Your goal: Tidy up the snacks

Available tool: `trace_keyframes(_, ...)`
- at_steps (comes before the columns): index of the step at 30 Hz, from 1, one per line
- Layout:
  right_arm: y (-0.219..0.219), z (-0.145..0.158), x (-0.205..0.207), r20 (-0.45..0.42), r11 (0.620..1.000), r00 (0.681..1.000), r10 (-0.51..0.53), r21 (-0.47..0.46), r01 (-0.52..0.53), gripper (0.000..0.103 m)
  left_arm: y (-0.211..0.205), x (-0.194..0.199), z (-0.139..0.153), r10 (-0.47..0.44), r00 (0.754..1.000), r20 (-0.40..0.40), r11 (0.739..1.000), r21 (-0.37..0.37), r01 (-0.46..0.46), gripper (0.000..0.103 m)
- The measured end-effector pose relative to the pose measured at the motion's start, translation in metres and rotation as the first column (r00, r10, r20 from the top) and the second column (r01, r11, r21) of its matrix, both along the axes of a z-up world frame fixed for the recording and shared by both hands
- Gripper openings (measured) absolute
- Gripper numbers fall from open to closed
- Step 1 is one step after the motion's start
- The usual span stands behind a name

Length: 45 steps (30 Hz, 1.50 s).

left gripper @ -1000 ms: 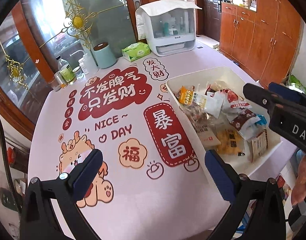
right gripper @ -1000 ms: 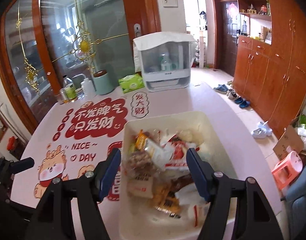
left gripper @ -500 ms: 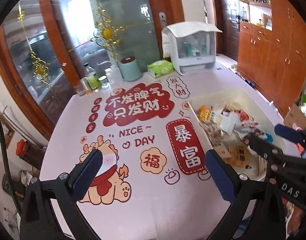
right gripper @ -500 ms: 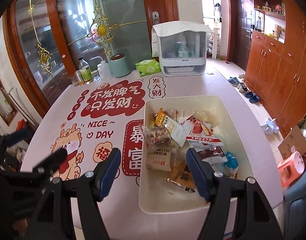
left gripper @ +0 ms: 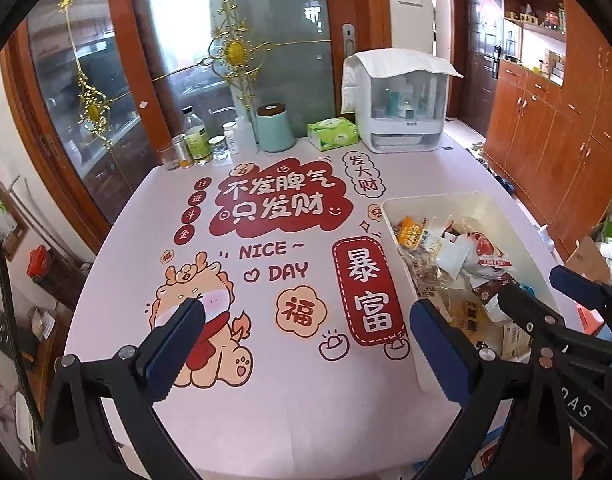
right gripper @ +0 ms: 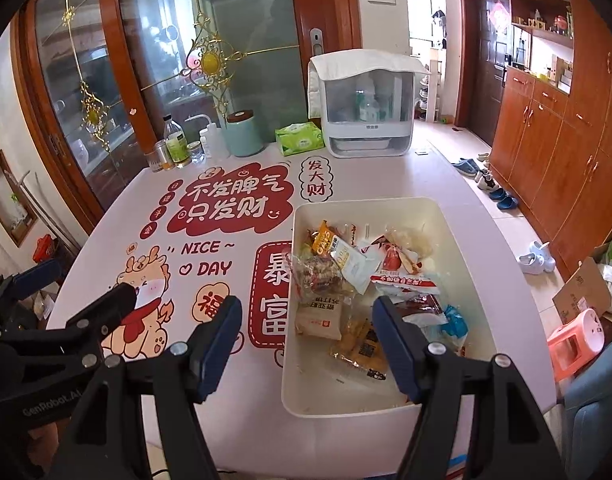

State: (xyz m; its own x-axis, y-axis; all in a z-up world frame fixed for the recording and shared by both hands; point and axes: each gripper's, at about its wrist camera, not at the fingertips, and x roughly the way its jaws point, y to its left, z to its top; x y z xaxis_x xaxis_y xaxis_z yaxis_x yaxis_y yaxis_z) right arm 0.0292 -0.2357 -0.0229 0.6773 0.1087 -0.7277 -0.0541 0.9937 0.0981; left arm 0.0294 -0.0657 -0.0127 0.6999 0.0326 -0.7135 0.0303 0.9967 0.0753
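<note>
both grippers, left (left gripper: 302, 344) and right (right gripper: 306, 336), gape above the snack bin (right gripper: 458, 248).

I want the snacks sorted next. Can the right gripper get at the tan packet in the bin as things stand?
Probably yes. The right gripper is open, empty and above the near end of the open-topped bin, and the tan packet lies uncovered near its fingers.

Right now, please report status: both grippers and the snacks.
Left gripper open, empty, above the table. Right gripper open, empty, over the near end of the bin. Snacks all in the bin. Nothing in the way.
</note>
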Motion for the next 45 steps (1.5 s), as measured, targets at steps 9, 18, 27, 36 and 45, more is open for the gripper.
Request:
trace_keyframes(9, 0.007, -0.002, -0.005, -0.004, 1.000, 1.000, 0.011, -0.020, -0.011, 0.069, 0.006, 0.002, -0.005, 0.019, 1.000, -0.024, 1.000, -0.012, -0.019, 0.102)
trace_keyframes(18, 0.011, 0.000, -0.008, 0.003, 1.000, 1.000, 0.013, -0.026, -0.013, 0.069, 0.010, 0.001, -0.006, 0.026, 0.999, -0.037, 0.999, -0.019, -0.026, 0.102)
trace_keyframes(27, 0.015, 0.000, -0.010, 0.004, 0.999, 0.999, 0.033, -0.022, -0.033, 0.069, 0.015, -0.001, -0.008, 0.033, 0.998, -0.044, 0.999, -0.025, -0.034, 0.102)
trace_keyframes(36, 0.016, 0.000, -0.013, 0.003, 0.999, 0.999, 0.035, -0.020, -0.035, 0.069, 0.016, -0.004, -0.009, 0.035, 0.998, -0.054, 0.999, -0.025, -0.036, 0.102)
trace_keyframes(45, 0.015, -0.004, -0.018, -0.011, 1.000, 1.000, 0.027, -0.007, -0.027, 0.069, 0.015, -0.008, -0.011, 0.030, 0.998, -0.059, 0.999, -0.022, -0.031, 0.102)
